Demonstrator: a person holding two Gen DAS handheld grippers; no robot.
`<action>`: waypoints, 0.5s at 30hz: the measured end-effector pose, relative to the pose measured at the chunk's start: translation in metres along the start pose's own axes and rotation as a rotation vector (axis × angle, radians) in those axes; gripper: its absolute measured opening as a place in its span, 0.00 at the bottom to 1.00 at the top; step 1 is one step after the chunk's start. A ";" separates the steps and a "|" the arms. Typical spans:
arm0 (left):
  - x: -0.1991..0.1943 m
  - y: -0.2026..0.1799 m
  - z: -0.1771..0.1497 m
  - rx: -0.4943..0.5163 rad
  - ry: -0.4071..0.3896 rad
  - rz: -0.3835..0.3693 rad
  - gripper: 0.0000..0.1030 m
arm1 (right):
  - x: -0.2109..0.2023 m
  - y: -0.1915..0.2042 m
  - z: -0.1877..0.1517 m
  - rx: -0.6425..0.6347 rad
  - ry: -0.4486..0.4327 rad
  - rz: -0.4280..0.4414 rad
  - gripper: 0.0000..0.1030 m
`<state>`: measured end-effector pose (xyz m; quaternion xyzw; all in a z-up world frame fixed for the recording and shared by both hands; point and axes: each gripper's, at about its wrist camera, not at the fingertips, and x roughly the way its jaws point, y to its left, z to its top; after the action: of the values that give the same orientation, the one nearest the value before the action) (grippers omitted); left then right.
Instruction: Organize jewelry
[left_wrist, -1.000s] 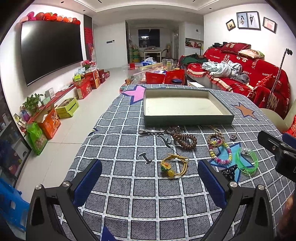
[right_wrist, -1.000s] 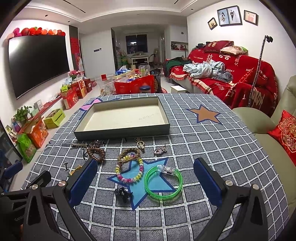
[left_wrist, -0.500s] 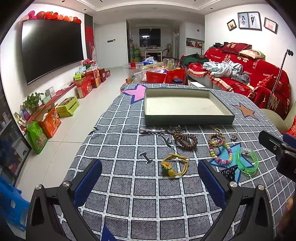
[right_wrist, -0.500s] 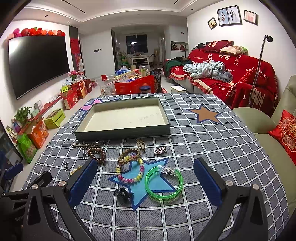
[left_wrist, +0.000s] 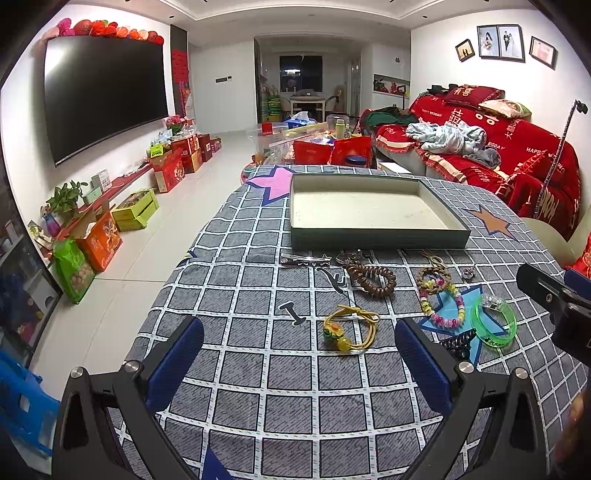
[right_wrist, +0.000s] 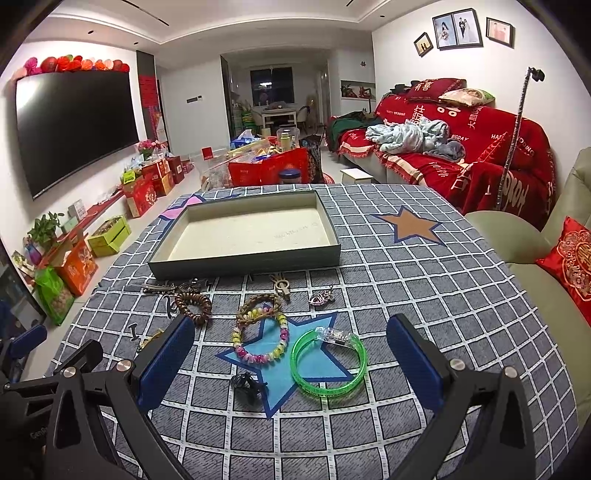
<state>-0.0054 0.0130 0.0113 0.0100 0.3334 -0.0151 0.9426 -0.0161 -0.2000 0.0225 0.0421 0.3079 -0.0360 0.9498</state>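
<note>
Jewelry lies spread out on a table with a gray checked cloth (right_wrist: 424, 295), on the near side of a flat gray tray (right_wrist: 243, 258) that has nothing in it. A green bangle (right_wrist: 328, 363) sits on a blue star (right_wrist: 280, 369) printed on the cloth, and a bracelet of colored beads (right_wrist: 258, 339) lies just beside it, partly on the star too. A small black hair clip (right_wrist: 247, 384) is near the front of the star. A brown bead bracelet (right_wrist: 194, 304) lies closer to the tray, with a silver hair clip (left_wrist: 304, 259) just in front of the tray wall. A yellow cord bracelet (left_wrist: 349, 328) with a flower bead lies by itself on the gray squares. A little silver charm (right_wrist: 321, 297) is well apart from the green bangle, closer to the tray. The left gripper (left_wrist: 299, 354) hangs over the cloth with its blue pads (left_wrist: 177, 354) spread wide and nothing between them; the yellow cord bracelet is just ahead of it. The right gripper (right_wrist: 288, 362) is spread wide too, with nothing in its grip, and the green bangle and black hair clip lie on the cloth between its two sides.
</note>
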 end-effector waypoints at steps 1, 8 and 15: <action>0.000 0.000 0.000 0.000 0.001 0.000 1.00 | 0.000 0.000 0.000 0.000 -0.001 0.001 1.00; 0.000 0.001 -0.001 -0.001 0.002 0.001 1.00 | 0.000 0.000 0.000 0.000 0.000 -0.001 1.00; 0.000 0.002 0.000 -0.004 0.003 0.000 1.00 | 0.000 0.000 0.000 0.001 0.000 0.002 1.00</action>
<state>-0.0056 0.0149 0.0110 0.0083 0.3349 -0.0144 0.9421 -0.0159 -0.1999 0.0227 0.0428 0.3079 -0.0352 0.9498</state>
